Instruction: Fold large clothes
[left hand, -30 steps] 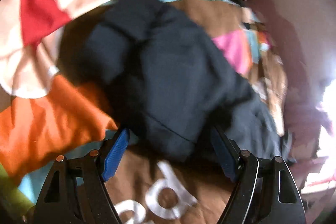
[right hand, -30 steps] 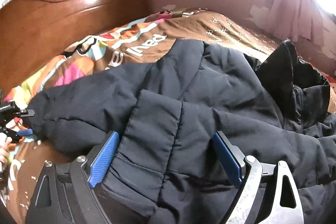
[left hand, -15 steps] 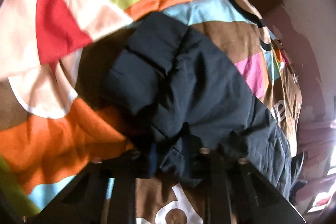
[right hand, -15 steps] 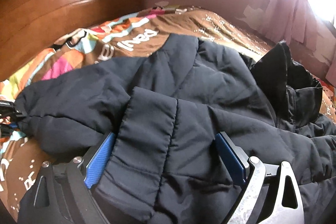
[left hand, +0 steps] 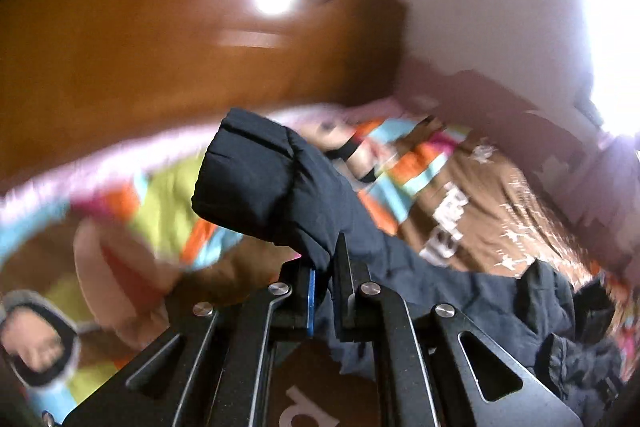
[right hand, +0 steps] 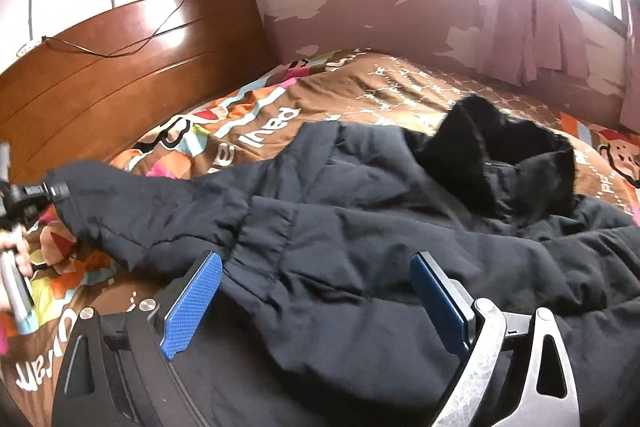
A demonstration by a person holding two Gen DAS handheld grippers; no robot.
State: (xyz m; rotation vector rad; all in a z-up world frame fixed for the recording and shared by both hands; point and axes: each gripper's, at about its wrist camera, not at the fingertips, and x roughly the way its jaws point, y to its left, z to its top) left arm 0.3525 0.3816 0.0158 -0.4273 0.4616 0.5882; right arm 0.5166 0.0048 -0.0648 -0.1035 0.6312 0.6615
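Jacket [right hand: 360, 227], dark navy, sprawls across the patterned bedspread [right hand: 360, 87], its sleeve [left hand: 272, 183] at frame centre pinched in the left gripper [left hand: 324, 291], the right gripper [right hand: 316, 303] spread wide over its lower-middle body.

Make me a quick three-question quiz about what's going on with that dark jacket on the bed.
1. True or false: the left gripper is clamped on the jacket sleeve.
2. What lies between the right gripper's blue fingers: A) a pillow, B) jacket fabric, C) nothing?
3. What stands behind the bed?

Key: 1 true. 2 B; its jaws stand wide, not gripping. 3 a wooden headboard.
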